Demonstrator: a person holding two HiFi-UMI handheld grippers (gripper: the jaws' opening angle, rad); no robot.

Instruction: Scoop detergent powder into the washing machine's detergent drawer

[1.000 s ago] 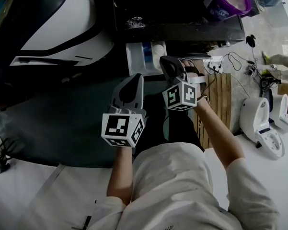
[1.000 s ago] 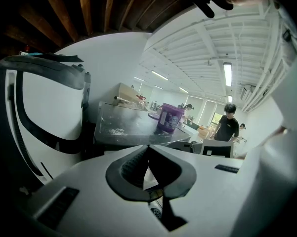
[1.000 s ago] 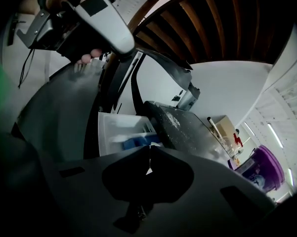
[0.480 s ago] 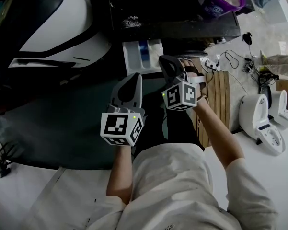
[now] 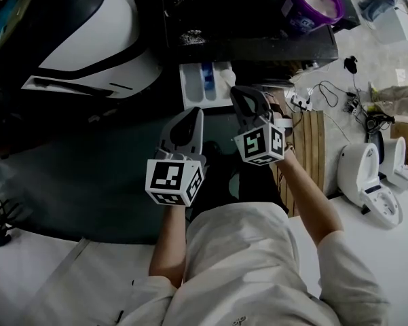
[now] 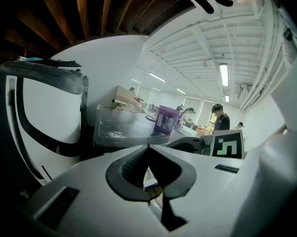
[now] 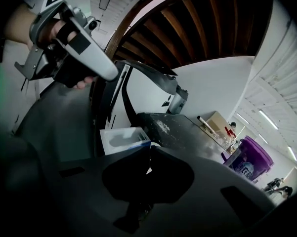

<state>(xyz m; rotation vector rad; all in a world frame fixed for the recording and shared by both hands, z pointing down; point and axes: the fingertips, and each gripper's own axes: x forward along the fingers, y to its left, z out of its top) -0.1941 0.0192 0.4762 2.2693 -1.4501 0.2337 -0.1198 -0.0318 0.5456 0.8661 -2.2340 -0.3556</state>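
Scooping seems unstarted: left claw [image 5: 191, 115] and right claw [image 5: 245, 96], both clenched empty at mid-frame, sit just below the open detergent drawer [image 5: 207, 82], while the purple detergent tub [image 5: 316, 0] stands on the dark surface [image 5: 244, 12] at upper right.

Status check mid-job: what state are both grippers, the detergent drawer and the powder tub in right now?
Left gripper: jaws shut, nothing held.
Right gripper: jaws shut, nothing held.
Detergent drawer: pulled out of the machine.
Purple tub: uncovered, pale powder showing inside.
Machine top: some spilled powder lies on it.
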